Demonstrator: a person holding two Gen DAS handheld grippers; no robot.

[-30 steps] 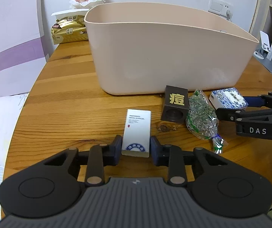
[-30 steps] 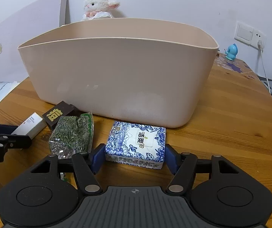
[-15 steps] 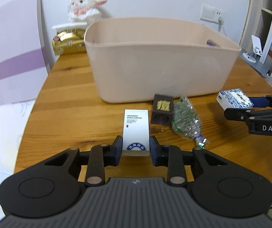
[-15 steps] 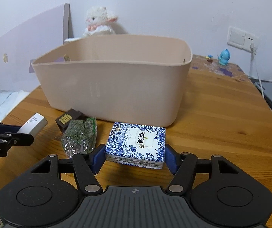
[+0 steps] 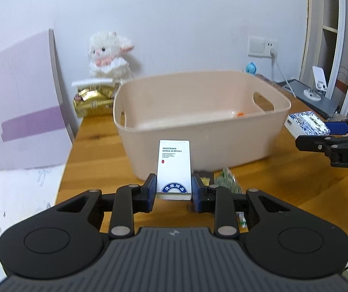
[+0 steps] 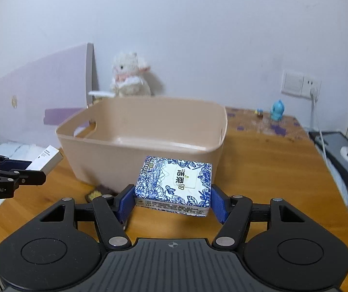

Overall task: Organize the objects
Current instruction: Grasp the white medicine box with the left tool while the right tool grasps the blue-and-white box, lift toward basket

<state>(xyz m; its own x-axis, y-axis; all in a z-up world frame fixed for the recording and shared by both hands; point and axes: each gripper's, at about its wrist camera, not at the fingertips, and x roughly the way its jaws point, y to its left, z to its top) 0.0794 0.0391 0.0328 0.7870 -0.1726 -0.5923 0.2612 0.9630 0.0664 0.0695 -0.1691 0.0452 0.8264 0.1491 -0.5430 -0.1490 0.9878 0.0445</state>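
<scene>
Both jaws clamped — white box (image 5: 174, 168), tissue pack (image 6: 174, 185).

We see two matching handheld tools. The left gripper (image 5: 174, 191) has a ribbed dark grey body, two round black domes either side, black linkage arms with silver pivot screws, and blue pads on its fingers (image 5: 151, 189). The right gripper (image 6: 172, 202) looks the same; its side carries white letters "DAS", and the left one's side reads "enRobot.AI"

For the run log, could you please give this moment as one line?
left tongs: shut on white box | right tongs: shut on tissue pack | both short of tub
</scene>
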